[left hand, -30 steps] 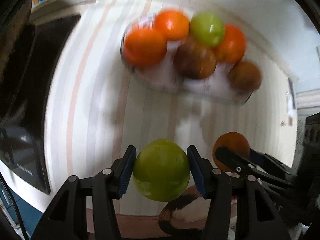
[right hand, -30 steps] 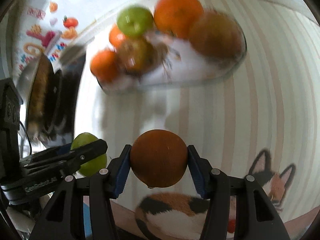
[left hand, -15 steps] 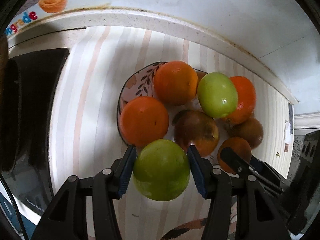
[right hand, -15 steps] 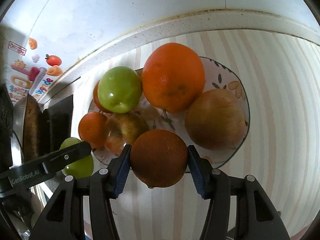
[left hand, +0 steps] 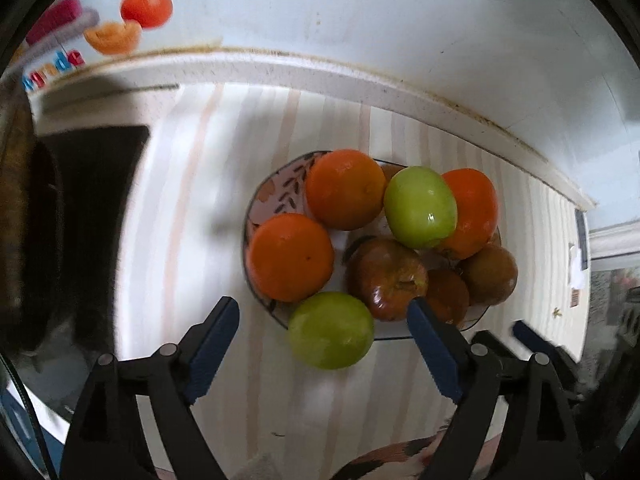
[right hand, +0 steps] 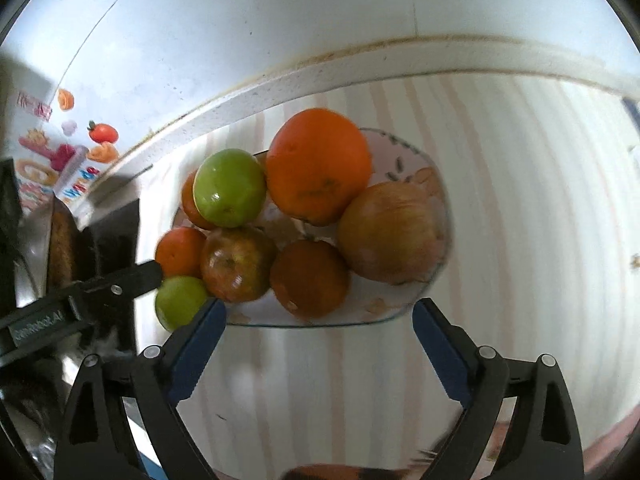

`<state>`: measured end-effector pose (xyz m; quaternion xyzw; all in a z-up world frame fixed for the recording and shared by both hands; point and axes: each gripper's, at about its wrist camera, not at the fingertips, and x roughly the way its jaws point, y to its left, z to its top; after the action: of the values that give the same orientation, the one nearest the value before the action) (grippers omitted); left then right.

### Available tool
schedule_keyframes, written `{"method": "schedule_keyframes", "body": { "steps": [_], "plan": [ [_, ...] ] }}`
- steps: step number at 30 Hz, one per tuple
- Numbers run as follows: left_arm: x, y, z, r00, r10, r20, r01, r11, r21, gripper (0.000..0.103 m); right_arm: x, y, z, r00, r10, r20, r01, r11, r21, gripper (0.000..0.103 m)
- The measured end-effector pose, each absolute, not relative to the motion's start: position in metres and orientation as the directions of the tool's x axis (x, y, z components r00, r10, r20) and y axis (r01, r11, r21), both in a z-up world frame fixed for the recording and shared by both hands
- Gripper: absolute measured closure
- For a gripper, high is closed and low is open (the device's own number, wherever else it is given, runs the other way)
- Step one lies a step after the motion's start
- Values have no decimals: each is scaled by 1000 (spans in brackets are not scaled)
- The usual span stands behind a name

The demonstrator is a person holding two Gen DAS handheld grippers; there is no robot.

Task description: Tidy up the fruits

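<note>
A glass plate with a leaf pattern (left hand: 267,200) (right hand: 404,160) holds several fruits: oranges, green apples and brownish fruits. My left gripper (left hand: 322,312) is open; a green apple (left hand: 331,330) lies free between its jaws at the plate's near edge. It also shows in the right wrist view (right hand: 178,302). My right gripper (right hand: 318,308) is open; a dark orange fruit (right hand: 309,278) sits on the plate just beyond its jaws. A second green apple (left hand: 420,207) (right hand: 230,188) rests on top of the pile.
The plate stands on a striped counter (left hand: 192,208) against a white wall with fruit stickers (left hand: 146,4). A dark stove top with a pan (left hand: 60,216) lies to the left. A cat-patterned cloth (left hand: 392,458) is at the near edge.
Both grippers have opened. The green apple and the dark orange fruit have left the jaws and now rest on the plate's near side. Both grippers have drawn back slightly.
</note>
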<state>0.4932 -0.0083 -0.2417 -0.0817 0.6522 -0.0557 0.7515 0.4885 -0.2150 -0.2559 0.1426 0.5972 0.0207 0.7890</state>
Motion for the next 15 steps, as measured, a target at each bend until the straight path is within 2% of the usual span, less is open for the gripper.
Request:
{"method": "schedule_keyframes", "body": {
  "steps": [10, 15],
  "plan": [
    [440, -9, -207, 245, -61, -967, 9, 998, -60, 17, 445, -215, -201, 365, 56, -929, 85, 992, 93, 5],
    [415, -9, -178, 303, -67, -951, 10, 998, -67, 17, 420, -214, -170, 411, 48, -911, 70, 994, 84, 5]
  ]
}}
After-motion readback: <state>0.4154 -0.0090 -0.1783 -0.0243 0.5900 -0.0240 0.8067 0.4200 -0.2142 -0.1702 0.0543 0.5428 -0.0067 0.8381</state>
